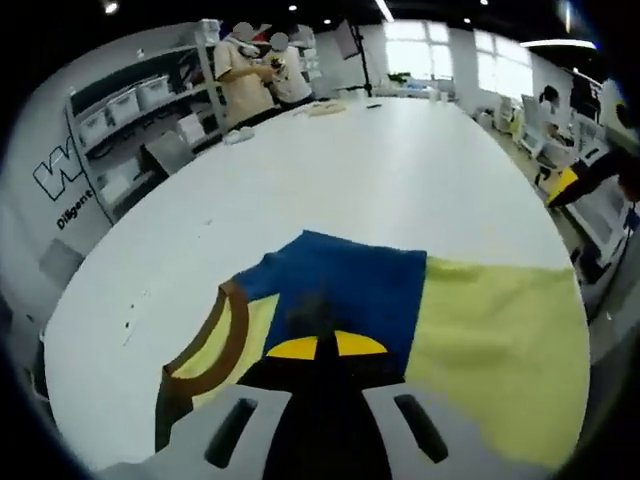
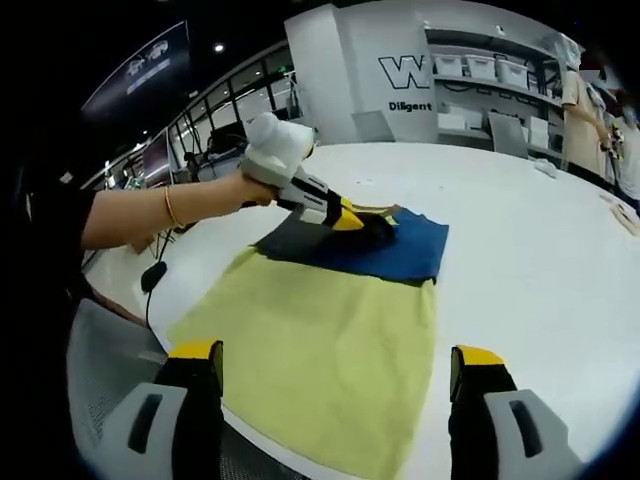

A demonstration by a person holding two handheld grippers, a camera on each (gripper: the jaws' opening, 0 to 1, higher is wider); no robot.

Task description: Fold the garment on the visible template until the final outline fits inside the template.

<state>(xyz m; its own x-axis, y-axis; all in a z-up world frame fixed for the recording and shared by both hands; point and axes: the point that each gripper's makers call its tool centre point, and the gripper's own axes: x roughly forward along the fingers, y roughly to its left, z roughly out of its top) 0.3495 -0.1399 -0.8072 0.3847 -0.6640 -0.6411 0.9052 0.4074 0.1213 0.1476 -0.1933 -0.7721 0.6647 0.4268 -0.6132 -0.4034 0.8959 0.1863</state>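
Yellow-tipped left tongs [image 2: 372, 228] pinching blue garment [image 2: 405, 250], arm outstretched, right tongs [image 2: 335, 385] wide, empty.

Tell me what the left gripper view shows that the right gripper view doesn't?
Left gripper view: a brown collar on the garment, and two people standing at the table's far end.

Right gripper view: the left gripper from outside, shut on the blue part, the hand holding it with a bracelet, and the right gripper open.

Both: the yellow and blue garment on the white table, plus shelves with bins.
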